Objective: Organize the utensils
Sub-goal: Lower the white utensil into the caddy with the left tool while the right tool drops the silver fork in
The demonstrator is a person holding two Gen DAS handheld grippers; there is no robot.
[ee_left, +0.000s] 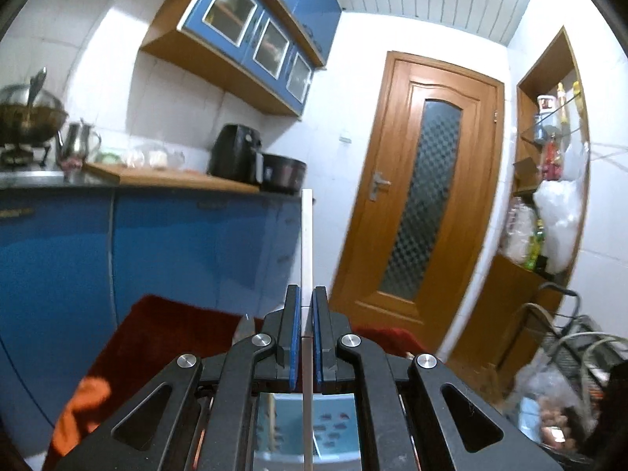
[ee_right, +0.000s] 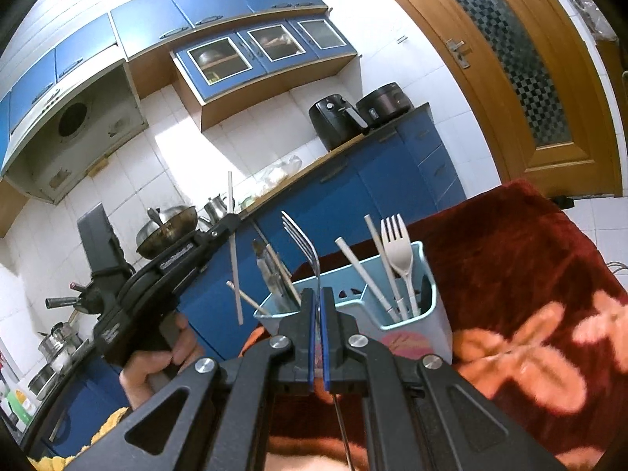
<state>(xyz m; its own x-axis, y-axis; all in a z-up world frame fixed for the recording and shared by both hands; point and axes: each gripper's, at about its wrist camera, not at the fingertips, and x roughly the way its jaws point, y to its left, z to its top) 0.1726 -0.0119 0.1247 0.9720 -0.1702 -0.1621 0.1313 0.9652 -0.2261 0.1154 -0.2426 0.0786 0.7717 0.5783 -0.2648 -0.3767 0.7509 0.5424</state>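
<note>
My left gripper (ee_left: 307, 291) is shut on a long white chopstick (ee_left: 306, 235) that runs upright through its pads. Under it shows the light blue utensil holder (ee_left: 337, 428). In the right wrist view my right gripper (ee_right: 317, 292) is shut on a metal fork (ee_right: 300, 237), tines up, just in front of the holder (ee_right: 429, 298). The holder stands on a red blanket (ee_right: 510, 259). Inside it are a white fork (ee_right: 398, 247), white chopsticks (ee_right: 355, 265) and metal utensils (ee_right: 271, 274). At the left, a hand (ee_right: 157, 369) holds the left gripper (ee_right: 231, 223) with its chopstick (ee_right: 235, 274) beside the holder.
Blue kitchen cabinets (ee_left: 157, 243) carry a counter with a black air fryer (ee_left: 235, 153), a cooker pot (ee_left: 284, 172) and a wok (ee_left: 27, 114). A wooden door (ee_left: 424, 204) and open shelves (ee_left: 549, 165) stand to the right. A wire rack with bags (ee_left: 565, 384) sits low on the right.
</note>
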